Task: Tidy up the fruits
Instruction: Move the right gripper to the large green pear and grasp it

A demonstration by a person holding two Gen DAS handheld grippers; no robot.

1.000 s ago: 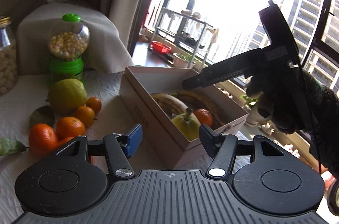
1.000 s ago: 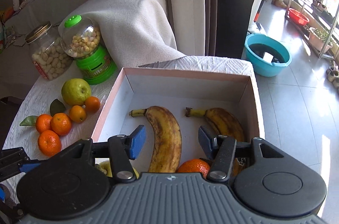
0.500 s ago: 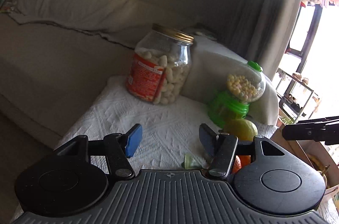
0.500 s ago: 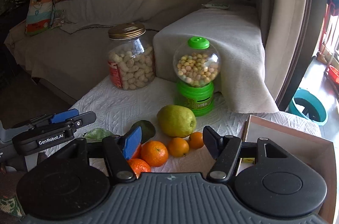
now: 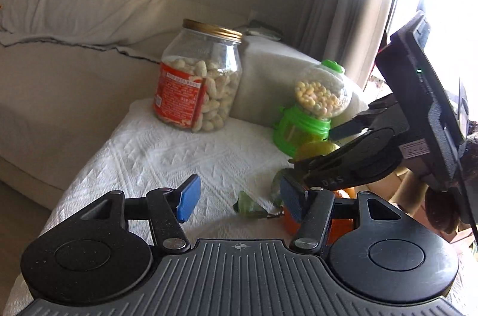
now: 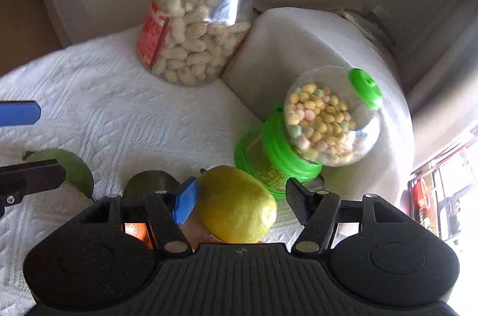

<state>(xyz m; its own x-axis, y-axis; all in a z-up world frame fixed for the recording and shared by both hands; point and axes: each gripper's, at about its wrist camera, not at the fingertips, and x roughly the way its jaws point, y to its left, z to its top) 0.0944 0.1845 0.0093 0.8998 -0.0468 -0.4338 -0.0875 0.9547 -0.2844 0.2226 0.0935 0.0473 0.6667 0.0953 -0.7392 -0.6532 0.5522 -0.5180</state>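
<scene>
The right gripper (image 6: 239,201) was seen with fingers apart around a yellow-green fruit (image 6: 237,205), unclamped, near the green candy dispenser (image 6: 310,133). The left gripper (image 5: 239,198) was held open, empty.

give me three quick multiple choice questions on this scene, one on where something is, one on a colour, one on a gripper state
1. Where is the big yellow-green fruit in the right wrist view?
A. inside the jar
B. between the right gripper's open fingers
C. on top of the candy dispenser

2. What colour is the candy dispenser's base and cap?
A. green
B. red
C. blue

3. How is the left gripper?
A. shut on an orange
B. shut on a leaf
C. open, holding nothing

Answers:
1 B, the fruit lies between the blue pad and the black pad, with a gap on the black side.
2 A, both cap and base are bright green.
3 C, only white cloth and a leaf show between its spread fingers.
</scene>
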